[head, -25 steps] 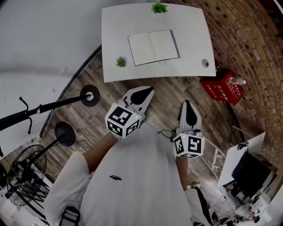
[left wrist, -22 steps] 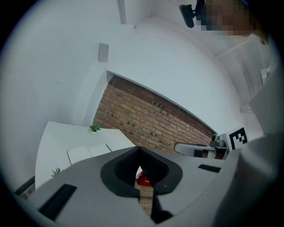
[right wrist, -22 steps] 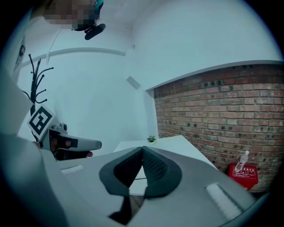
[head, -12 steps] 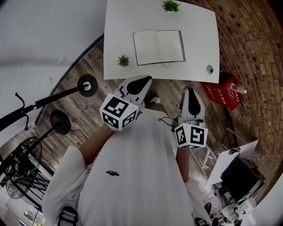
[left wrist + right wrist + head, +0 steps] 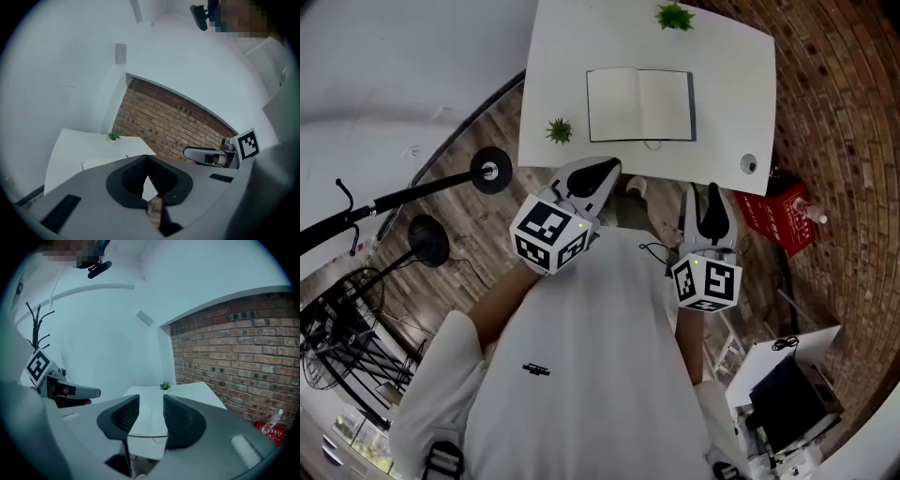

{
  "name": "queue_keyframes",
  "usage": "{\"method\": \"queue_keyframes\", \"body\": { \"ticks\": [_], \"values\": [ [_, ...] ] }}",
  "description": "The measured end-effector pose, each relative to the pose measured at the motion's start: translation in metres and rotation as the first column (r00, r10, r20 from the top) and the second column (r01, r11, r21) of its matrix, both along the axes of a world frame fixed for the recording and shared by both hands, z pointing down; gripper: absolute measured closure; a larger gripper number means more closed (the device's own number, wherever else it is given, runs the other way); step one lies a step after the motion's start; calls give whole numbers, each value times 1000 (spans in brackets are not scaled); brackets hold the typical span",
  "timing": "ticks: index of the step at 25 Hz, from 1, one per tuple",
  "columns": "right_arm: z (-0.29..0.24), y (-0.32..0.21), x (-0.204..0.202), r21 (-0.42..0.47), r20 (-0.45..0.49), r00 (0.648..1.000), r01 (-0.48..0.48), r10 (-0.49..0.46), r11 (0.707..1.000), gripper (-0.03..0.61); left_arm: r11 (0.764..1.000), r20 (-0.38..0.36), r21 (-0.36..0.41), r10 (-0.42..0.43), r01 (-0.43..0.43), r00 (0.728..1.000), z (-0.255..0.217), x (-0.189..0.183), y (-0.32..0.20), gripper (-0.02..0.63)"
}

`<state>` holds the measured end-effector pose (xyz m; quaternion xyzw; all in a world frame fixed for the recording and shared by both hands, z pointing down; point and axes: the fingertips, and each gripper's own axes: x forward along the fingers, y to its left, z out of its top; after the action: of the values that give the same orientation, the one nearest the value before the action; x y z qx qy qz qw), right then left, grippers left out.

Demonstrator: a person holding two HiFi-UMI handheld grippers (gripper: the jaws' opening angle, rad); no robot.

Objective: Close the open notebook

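The bench (image 5: 731,56) is nearer now and my right gripper (image 5: 712,199) has just been opening, empty; my left gripper (image 5: 600,171) is pressed together. The notebook (image 5: 640,105) lies open mid-bench, light and floppy; I'd lift one cover's outer edge

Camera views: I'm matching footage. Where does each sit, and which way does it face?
Head view: on the person's head, looking steeply down at table and notebook; shirt, left gripper, right gripper show.
Left gripper view: on the left gripper, facing table and brick wall along shut jaws.
Right gripper view: on the right gripper, facing the table; its empty jaws have just been opening.
Both gripper views share the far plant.
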<state>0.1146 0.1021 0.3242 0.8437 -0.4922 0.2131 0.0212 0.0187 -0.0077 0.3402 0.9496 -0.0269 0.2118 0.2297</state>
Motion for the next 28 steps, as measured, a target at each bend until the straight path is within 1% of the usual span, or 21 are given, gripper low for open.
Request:
{"method": "queue_keyframes", "body": {
  "ticks": [4, 7, 10, 15, 18, 22, 28],
  "values": [
    [15, -5, 23, -6, 27, 999, 31, -31, 999, 407, 999, 27, 26, -40, 39, 999, 4, 13, -11, 611],
    [31, -5, 35, -23, 53, 998, 43, -42, 999, 388, 998, 62, 30, -49, 47, 997, 16, 21, -12, 611],
    [45, -7, 46, -29, 82, 996, 48, -45, 998, 379, 999, 93, 30, -42, 40, 995, 28, 32, -10, 611],
    [70, -7, 60, -52, 123, 991, 52, -45, 997, 364, 1000, 142, 6, -21, 20, 990, 50, 55, -2, 611],
    [84, -3, 70, -64, 149, 988, 41, -31, 997, 360, 1000, 179, -4, -8, 9, 984, 67, 67, 4, 611],
    [104, -2, 79, -82, 187, 982, 35, -19, 996, 356, 1000, 219, -4, 1, 0, 976, 88, 78, 7, 611],
    [135, -9, 91, -110, 236, 971, 51, -24, 993, 353, 1000, 274, 4, -10, 9, 962, 115, 89, 2, 611]
  ]
}}
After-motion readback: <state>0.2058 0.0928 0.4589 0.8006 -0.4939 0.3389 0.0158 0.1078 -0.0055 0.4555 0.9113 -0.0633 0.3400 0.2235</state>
